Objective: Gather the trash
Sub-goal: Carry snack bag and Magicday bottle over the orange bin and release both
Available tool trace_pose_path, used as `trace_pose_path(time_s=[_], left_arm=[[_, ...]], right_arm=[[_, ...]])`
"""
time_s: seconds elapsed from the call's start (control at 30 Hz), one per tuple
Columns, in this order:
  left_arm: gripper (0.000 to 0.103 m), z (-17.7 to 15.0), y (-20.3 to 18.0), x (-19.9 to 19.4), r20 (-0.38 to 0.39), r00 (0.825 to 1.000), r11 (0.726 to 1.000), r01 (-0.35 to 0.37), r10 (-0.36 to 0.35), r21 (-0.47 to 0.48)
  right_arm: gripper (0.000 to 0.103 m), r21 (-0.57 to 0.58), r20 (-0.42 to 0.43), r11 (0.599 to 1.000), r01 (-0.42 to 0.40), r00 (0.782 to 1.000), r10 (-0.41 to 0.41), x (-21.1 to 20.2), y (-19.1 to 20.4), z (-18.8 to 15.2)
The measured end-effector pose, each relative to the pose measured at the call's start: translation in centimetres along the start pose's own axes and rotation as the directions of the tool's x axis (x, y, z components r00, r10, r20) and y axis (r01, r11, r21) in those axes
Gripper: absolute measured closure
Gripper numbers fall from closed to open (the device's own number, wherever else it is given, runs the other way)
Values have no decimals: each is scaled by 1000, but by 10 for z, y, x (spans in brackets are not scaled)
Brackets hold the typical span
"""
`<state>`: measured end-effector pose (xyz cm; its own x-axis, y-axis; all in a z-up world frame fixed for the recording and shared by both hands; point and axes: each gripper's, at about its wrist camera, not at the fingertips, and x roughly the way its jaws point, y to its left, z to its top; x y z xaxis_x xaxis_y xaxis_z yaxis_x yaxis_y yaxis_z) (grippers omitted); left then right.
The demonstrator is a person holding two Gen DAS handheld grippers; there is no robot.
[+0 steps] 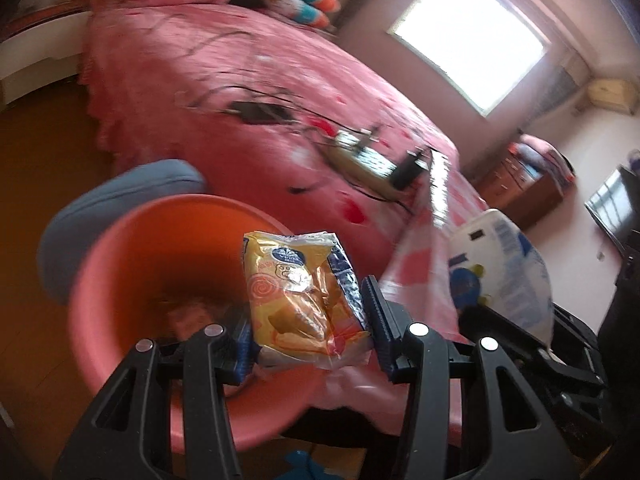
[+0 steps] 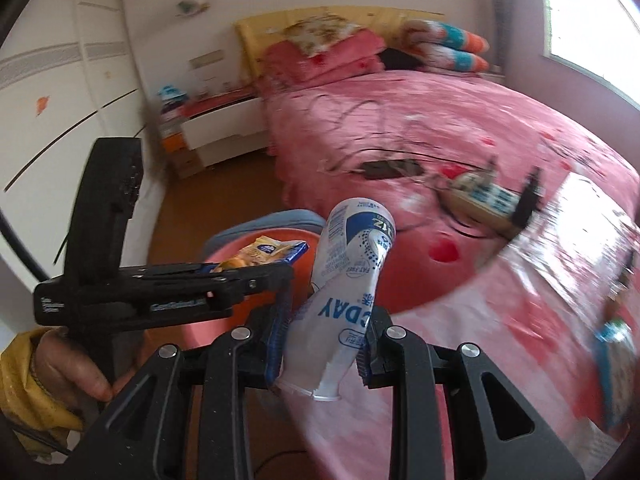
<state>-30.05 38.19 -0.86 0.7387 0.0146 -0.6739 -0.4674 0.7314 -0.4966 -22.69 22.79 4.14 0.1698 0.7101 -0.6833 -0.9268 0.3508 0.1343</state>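
My left gripper is shut on a yellow snack wrapper and holds it above the open mouth of a pink bin. The bin stands beside the bed with dark trash at its bottom. My right gripper is shut on a crushed white and blue carton, held upright just right of the bin. In the right wrist view the left gripper with the wrapper reaches in from the left. The carton also shows in the left wrist view.
A bed with a pink cover fills the space behind the bin, strewn with black cables, a power strip and an adapter. A blue cushion lies behind the bin. White cabinets and a wooden floor are to the left.
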Motion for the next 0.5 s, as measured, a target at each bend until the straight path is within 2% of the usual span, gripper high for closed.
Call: trace_pose_path(time_s=[0.1,0.13,0.17,0.2,0.27,0.3,0.4,0.5], left_arm=[[54,4,24,-3,21,999,998,-46,47,-41],[51,5,32,-3,27,997,996,-67,69,-56],[44,5,40,-3,31,995,993,-93,95,-74],[40,6,48,-2,28,992,988,-118,121,-95],[27,4,60,-1,24,988,981,-145,149,-125],[26,3,65,-1,24,987,978,-157,161,-135],[22,1,70,0,26,983,975,-179,184,-129],[21,-1,67,0,28,982,976,-185,189,-113]], right_arm=[[72,-27,-28,999,-31,999,30,24,14,7],[71,-26,-37,999,-36,999,35,30,16,8],[67,-16,-48,999,-43,998,42,39,17,9],[46,-4,-51,999,-37,998,36,40,18,7],[21,44,-39,999,-28,999,30,39,15,6],[17,71,-27,997,-34,999,36,36,11,5],[12,110,-11,994,8,1000,-7,24,2,2],[12,148,18,988,39,999,-42,9,-9,-3]])
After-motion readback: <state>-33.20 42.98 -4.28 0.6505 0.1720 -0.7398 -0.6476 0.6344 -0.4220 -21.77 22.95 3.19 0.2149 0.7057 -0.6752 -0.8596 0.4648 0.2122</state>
